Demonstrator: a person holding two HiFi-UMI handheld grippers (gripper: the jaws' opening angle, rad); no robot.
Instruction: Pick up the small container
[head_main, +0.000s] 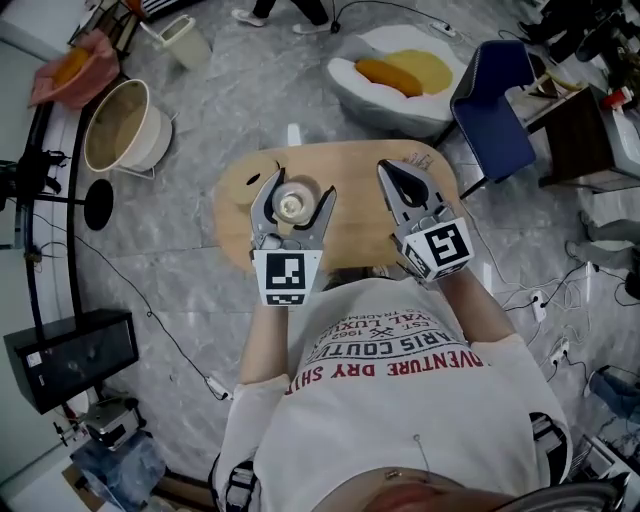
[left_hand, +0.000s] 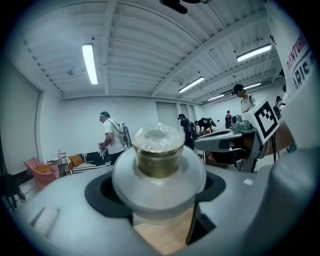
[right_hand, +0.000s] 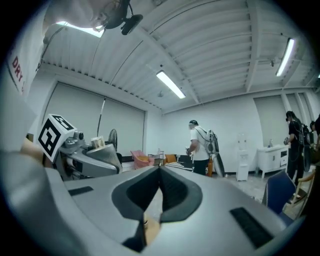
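Nearest the person, the left gripper (head_main: 296, 196) is seen clenched on the small container (left_hand: 159, 165), which is seated between its jaws at 12 o'clock from the marker cube (head_main: 288, 278). At 3 o'clock of it, the right gripper (right_hand: 160, 175) is held with its jaws pressed together and nothing between them. The wooden table (head_main: 355, 215) lies beyond. The container appears to be raised clear of it, so the pick-up is judged done.
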